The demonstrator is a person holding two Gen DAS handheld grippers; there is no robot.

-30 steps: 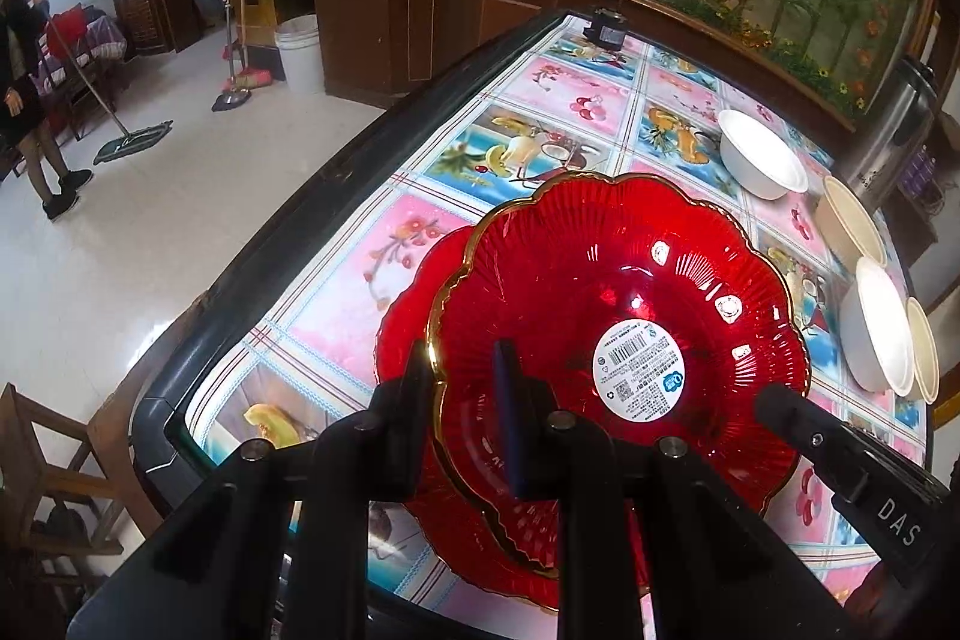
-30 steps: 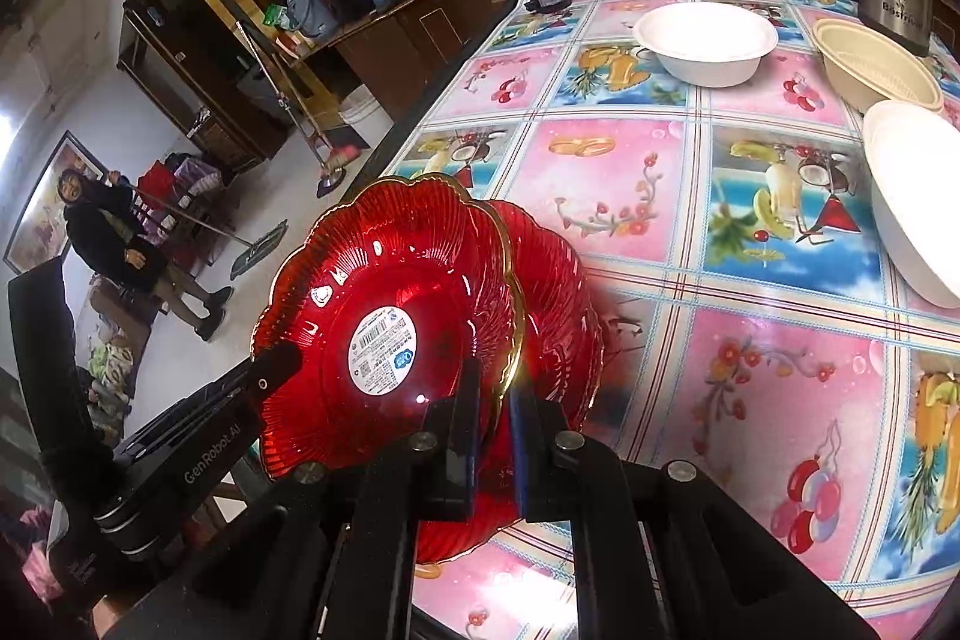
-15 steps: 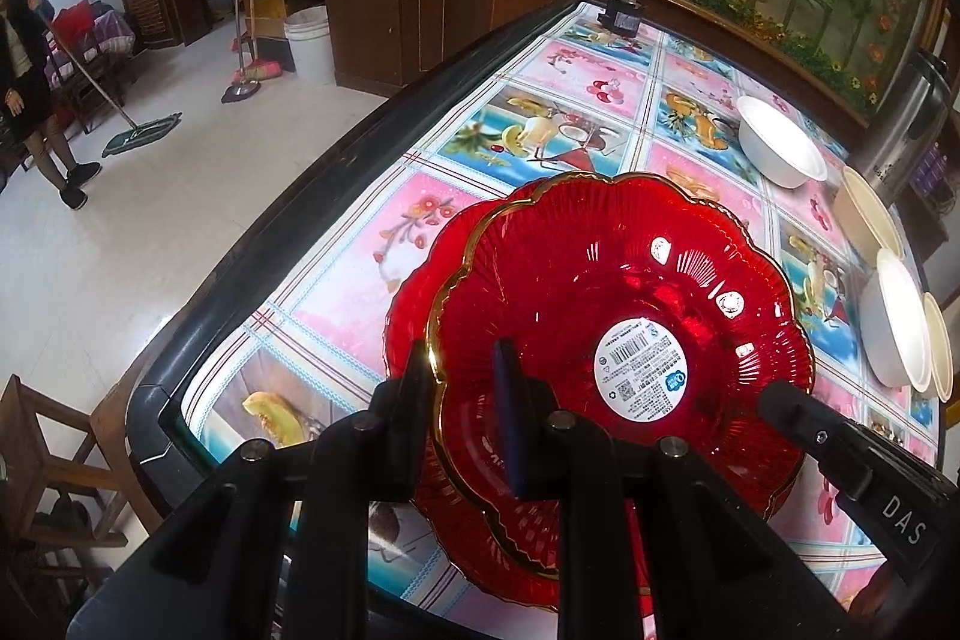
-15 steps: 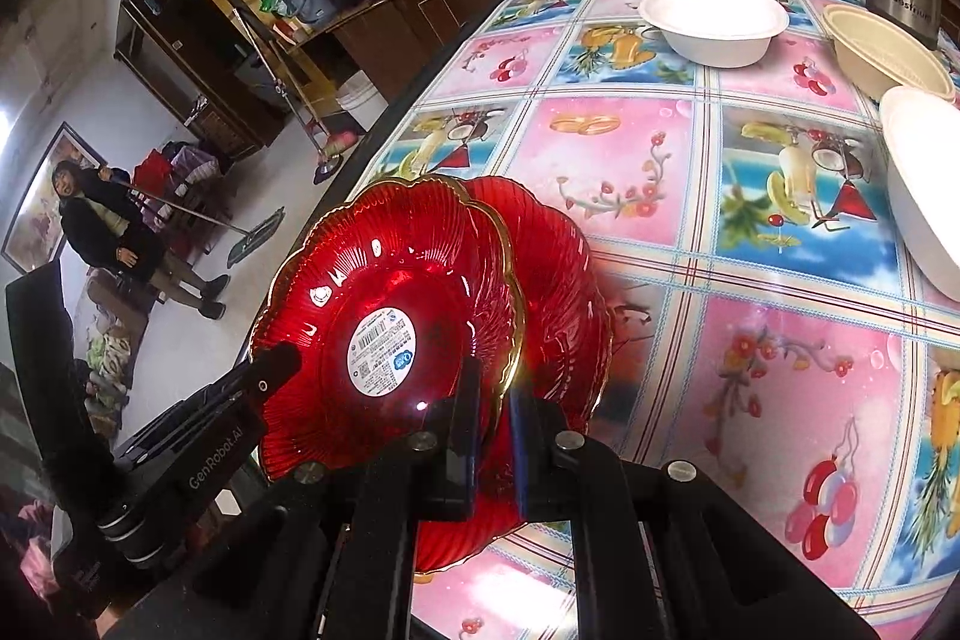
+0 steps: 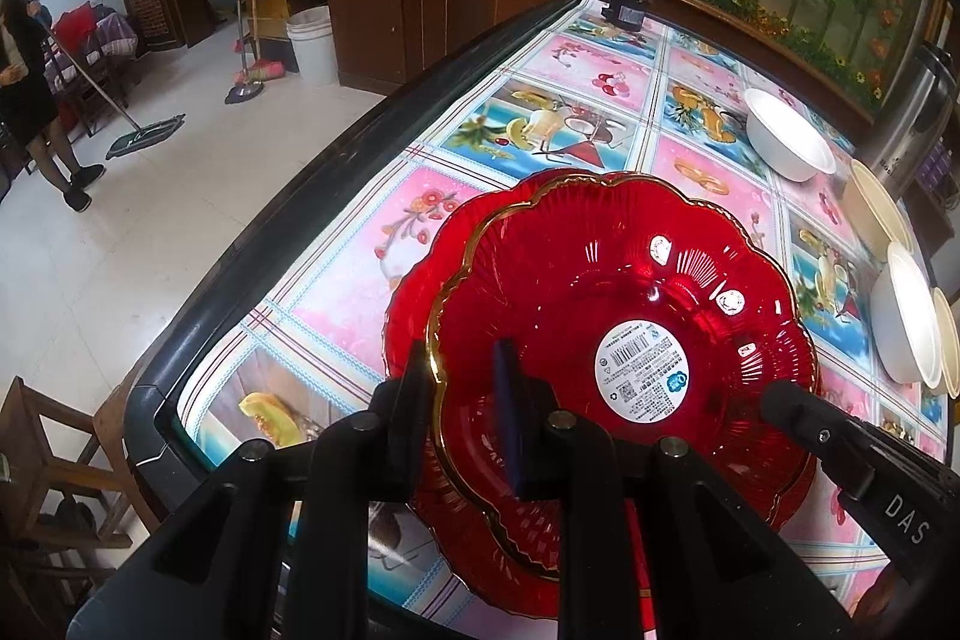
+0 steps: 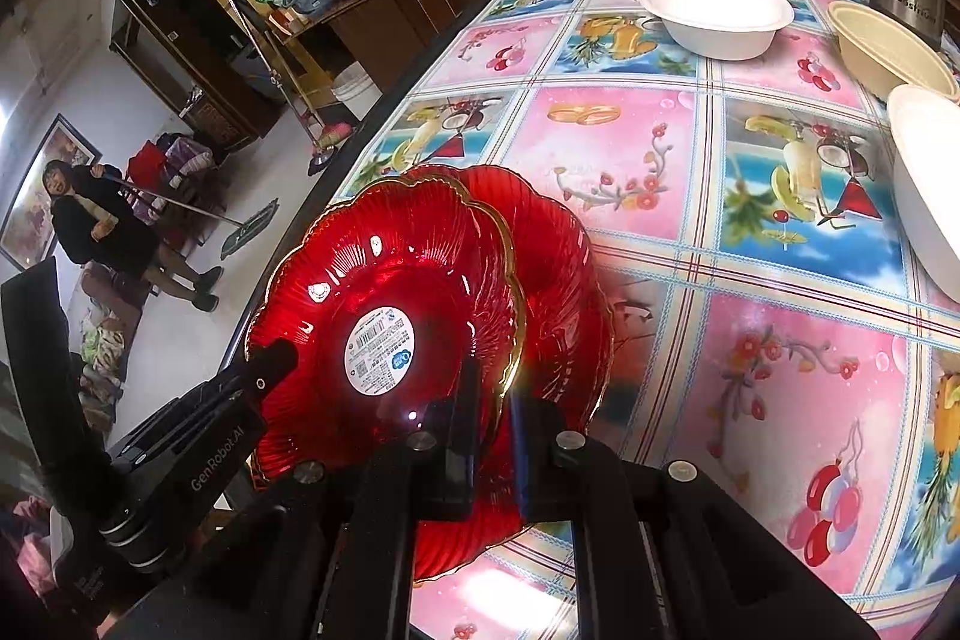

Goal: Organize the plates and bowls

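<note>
So both grippers are on the same dish right now. The top red plate (image 5: 624, 316), the one with the white barcode sticker (image 5: 642, 372), is pinched at its gold rim from 2 sides: the left gripper (image 5: 462, 376) has its jaws clamped on the near-left edge, and the right gripper (image 6: 492, 400) has its jaws clamped on the near-right edge. In both views 1 finger sits inside the rim and 1 outside.

Relative to that plate, a 2nd red plate (image 6: 558, 268) lies directly underneath, on the tablecloth (image 6: 780, 388), poking out on the far side. I can't tell if the 2 plates are touching or if the top one is held a little above it.

What matters for the next bit, I'd guess, is that offset: the top plate sits a little nearer to the grippers than the lower one, so it likely needs to go forward a touch to nest square. Neither hand is really closer.

The 2 white bowls (image 6: 717, 13) and the beige bowl (image 6: 888, 46) sit well away, to the plate's far right.
</note>
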